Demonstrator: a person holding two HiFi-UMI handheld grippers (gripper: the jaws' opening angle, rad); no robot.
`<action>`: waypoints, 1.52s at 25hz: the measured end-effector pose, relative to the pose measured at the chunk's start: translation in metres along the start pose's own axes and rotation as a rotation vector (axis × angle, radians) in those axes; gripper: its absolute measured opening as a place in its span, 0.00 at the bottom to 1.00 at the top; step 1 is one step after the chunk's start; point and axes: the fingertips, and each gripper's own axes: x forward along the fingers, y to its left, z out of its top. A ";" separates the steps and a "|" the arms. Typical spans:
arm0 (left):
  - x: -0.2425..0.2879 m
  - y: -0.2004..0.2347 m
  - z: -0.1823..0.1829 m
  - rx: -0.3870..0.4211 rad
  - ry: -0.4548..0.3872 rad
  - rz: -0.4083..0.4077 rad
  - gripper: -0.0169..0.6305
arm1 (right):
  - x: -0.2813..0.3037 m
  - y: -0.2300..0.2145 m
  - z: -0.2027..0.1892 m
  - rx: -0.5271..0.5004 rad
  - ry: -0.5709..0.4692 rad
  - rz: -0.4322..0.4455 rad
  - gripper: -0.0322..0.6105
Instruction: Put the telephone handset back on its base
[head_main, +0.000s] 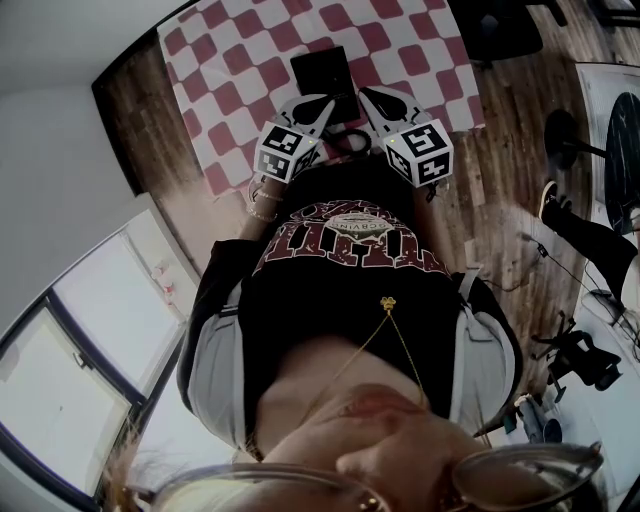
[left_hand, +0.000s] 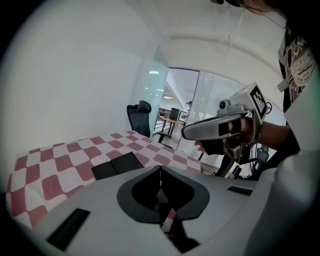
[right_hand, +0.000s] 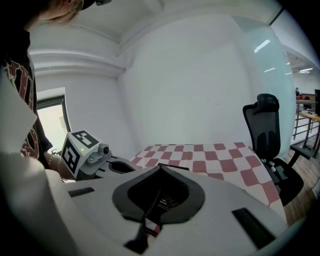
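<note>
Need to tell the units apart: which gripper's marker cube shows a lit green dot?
The cube on the left gripper, dot on its marker face; the right gripper cube shows none.

Left claw, right claw beside it, over checkered table, black telephone near their tips

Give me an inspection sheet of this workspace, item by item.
Surface: table under a red-and-white checked cloth.
Job's things: black telephone lies flat on the cloth; handset and base cannot be told apart.
Clutter: nothing seen.
Grippers: left gripper and right gripper both shut, nothing between the jaws.
Cables: thin lead on the floor.
Surroundings: wood floor, black office chair.
</note>
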 end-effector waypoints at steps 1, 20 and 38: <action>-0.001 0.001 0.003 -0.011 -0.010 0.004 0.04 | 0.000 0.000 0.000 -0.001 0.001 0.002 0.07; -0.013 -0.019 0.039 0.061 -0.029 -0.009 0.04 | -0.005 0.007 0.007 -0.006 -0.009 0.020 0.07; -0.024 -0.024 0.070 0.074 -0.050 -0.016 0.04 | -0.011 0.014 0.030 -0.026 -0.069 0.034 0.07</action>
